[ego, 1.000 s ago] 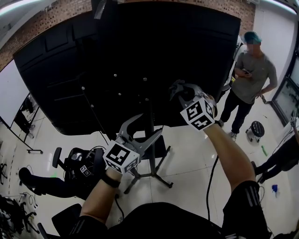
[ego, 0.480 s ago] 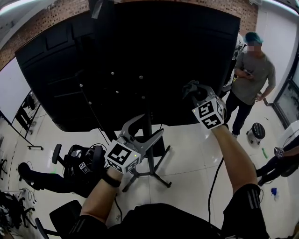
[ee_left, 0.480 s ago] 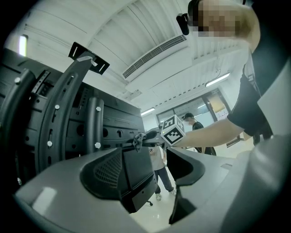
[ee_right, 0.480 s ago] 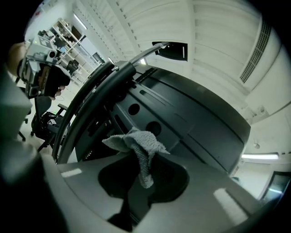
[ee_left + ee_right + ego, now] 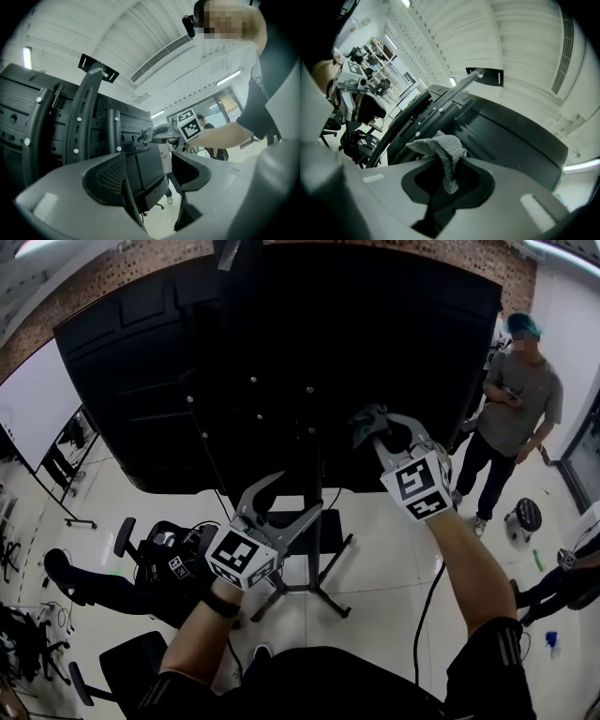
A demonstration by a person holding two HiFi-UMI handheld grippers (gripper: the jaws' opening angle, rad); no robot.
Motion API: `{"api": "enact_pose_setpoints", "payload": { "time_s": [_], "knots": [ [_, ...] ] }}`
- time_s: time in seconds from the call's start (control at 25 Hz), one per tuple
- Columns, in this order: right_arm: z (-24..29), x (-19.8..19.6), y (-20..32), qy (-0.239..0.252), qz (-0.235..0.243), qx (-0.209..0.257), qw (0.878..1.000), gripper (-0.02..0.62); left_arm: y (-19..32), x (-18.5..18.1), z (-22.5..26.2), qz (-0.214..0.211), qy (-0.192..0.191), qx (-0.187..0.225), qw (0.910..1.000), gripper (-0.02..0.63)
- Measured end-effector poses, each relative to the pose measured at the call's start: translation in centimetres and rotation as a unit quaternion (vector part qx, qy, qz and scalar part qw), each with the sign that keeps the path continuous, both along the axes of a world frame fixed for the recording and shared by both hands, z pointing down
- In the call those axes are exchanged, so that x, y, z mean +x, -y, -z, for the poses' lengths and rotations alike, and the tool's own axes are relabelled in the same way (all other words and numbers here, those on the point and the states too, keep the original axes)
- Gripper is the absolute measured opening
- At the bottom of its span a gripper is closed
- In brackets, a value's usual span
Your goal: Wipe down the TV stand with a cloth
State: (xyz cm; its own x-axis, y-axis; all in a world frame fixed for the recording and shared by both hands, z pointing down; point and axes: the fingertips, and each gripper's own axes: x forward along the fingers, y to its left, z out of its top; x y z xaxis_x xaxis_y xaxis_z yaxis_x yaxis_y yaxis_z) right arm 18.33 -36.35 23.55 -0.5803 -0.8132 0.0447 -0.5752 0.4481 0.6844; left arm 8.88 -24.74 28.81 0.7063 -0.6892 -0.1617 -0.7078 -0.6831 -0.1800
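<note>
Right gripper view shows your right gripper [image 5: 445, 165] clenched on the grey cloth [image 5: 440, 143], with a bunched fold sticking out past the jaws, a tail hanging down between them, and the black back of the TV [image 5: 506, 129] just beyond. Head view puts that cloth high up, to the right of the upright post of the TV stand [image 5: 317, 563]; you cannot tell whether it touches the panel. Your left gripper [image 5: 295, 496] hangs lower, near the post, its jaws spread apart.
</note>
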Motion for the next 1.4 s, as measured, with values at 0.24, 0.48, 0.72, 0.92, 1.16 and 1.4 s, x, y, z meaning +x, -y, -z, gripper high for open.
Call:
{"api": "enact_pose_setpoints", "payload": {
  "time_s": [0.24,0.48,0.72,0.92,1.16,1.4],
  "knots": [
    [1.0,-5.8,-3.7,0.005,0.033,0.014,0.999,0.058,-2.0,-3.7,0.4,0.009,-0.003,0.012,0.9999,0.324],
    [1.4,-14.1,-7.1,-0.018,0.073,0.033,0.997,0.058,-3.3,-8.9,1.1,0.019,0.001,0.021,0.9996,0.324],
    [2.2,-22.8,-8.6,-0.072,0.091,0.041,0.992,0.060,-3.9,-15.1,2.1,0.032,-0.004,0.033,0.9989,0.324],
    [3.9,-29.3,-9.5,-0.102,0.085,0.073,0.988,0.060,-4.3,-19.7,2.4,0.039,-0.003,0.037,0.9985,0.324],
    [4.6,-35.4,-7.8,-0.234,0.027,0.134,0.963,0.060,-4.4,-24.2,2.7,0.042,-0.002,0.042,0.9982,0.324],
    [4.5,-39.3,-5.4,-0.333,-0.016,0.146,0.931,0.060,-4.1,-27.7,3.1,0.043,-0.009,0.046,0.9980,0.324]
  ]
}}
